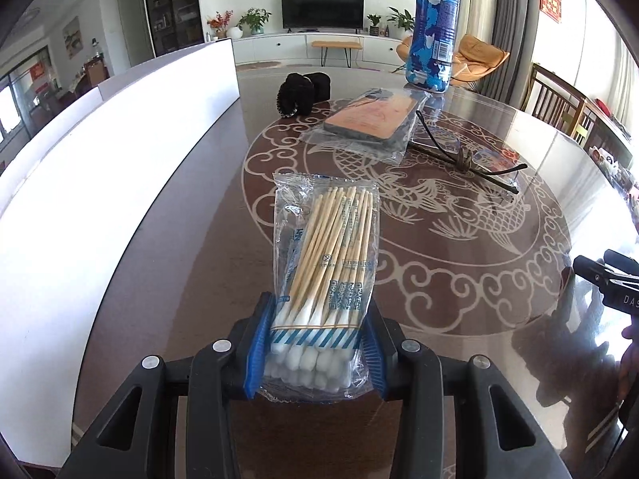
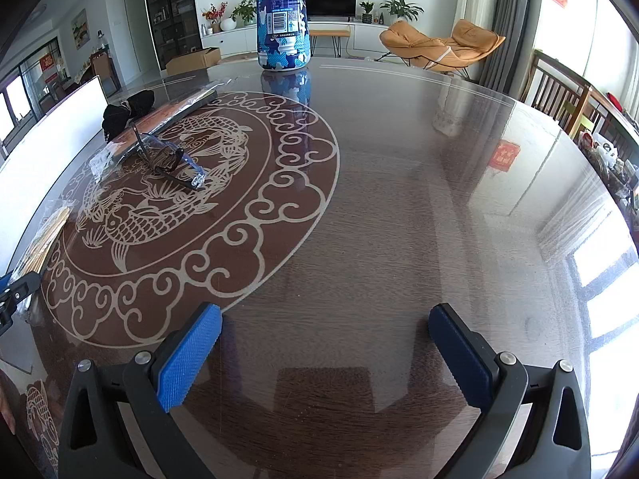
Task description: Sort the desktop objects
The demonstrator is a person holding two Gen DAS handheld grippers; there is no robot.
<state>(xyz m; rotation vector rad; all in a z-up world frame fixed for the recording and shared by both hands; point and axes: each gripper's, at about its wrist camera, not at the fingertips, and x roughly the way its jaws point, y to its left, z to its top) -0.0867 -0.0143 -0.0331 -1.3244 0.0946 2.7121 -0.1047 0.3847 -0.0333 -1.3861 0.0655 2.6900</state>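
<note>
My left gripper (image 1: pixel 315 353) is shut on a clear bag of cotton swabs (image 1: pixel 325 255), gripping its near end; the bag points away over the table. The bag's edge shows at the far left in the right wrist view (image 2: pixel 44 235). My right gripper (image 2: pixel 323 355) is open and empty above the glossy table (image 2: pixel 399 219). On the table lie a wrapped orange-grey pad (image 1: pixel 371 117), glasses (image 1: pixel 467 157), a black hair tie bundle (image 1: pixel 301 94) and an upright blue camouflage bottle (image 1: pixel 433 28). The glasses (image 2: pixel 169 159) and bottle (image 2: pixel 281 16) also show in the right wrist view.
A long white box (image 1: pixel 100 183) runs along the table's left side. The brown table has a fish and cloud pattern (image 2: pixel 191 207). Wooden chairs (image 1: pixel 559 103) stand at the right edge. The right gripper's tip (image 1: pixel 607 283) shows at the right in the left wrist view.
</note>
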